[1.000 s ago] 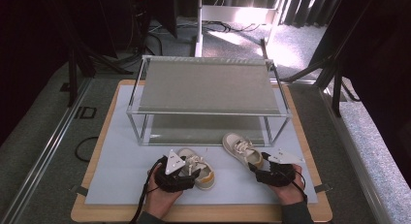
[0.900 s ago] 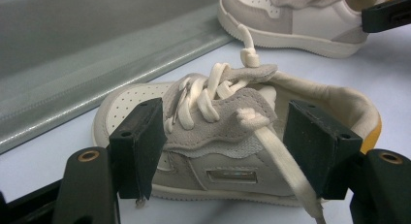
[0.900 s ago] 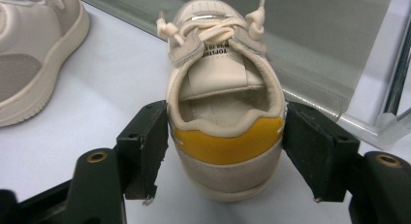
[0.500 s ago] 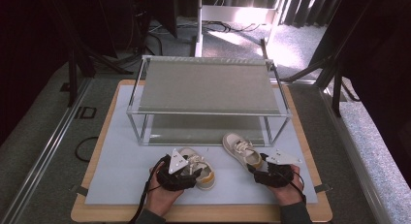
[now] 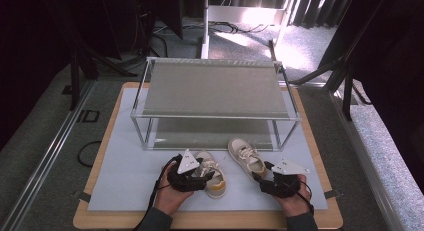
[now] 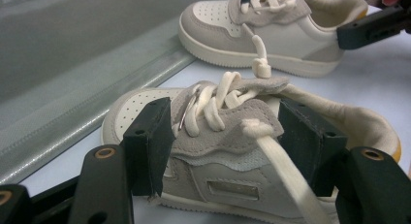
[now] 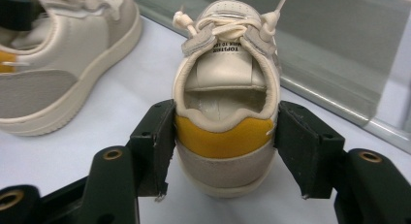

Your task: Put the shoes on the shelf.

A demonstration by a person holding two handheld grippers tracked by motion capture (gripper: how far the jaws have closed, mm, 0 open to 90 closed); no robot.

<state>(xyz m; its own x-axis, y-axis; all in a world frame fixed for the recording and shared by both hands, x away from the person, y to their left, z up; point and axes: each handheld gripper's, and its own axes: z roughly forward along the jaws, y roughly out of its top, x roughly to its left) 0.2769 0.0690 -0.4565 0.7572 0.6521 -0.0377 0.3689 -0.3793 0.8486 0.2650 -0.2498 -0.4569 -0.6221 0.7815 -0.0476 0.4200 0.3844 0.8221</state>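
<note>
Two small sneakers sit side by side on the white mat (image 5: 125, 186) in front of a two-tier shelf rack (image 5: 215, 91) as both tools close in. The left gripper (image 5: 202, 175) has just been narrowing its jaws around the left shoe (image 6: 228, 151) — the pads now press its sides at the laces, the upper bunching between them. The right gripper (image 5: 262, 177) has likewise been closing across the heel of the right shoe (image 7: 225, 122), its pads touching the yellow-tabbed back on both sides. Compared with a second ago, neither shoe has shifted on the mat — both stand flat just before the rack's lower shelf. With both grips apparently seated, lifting the pair toward the rack looks next.
</note>
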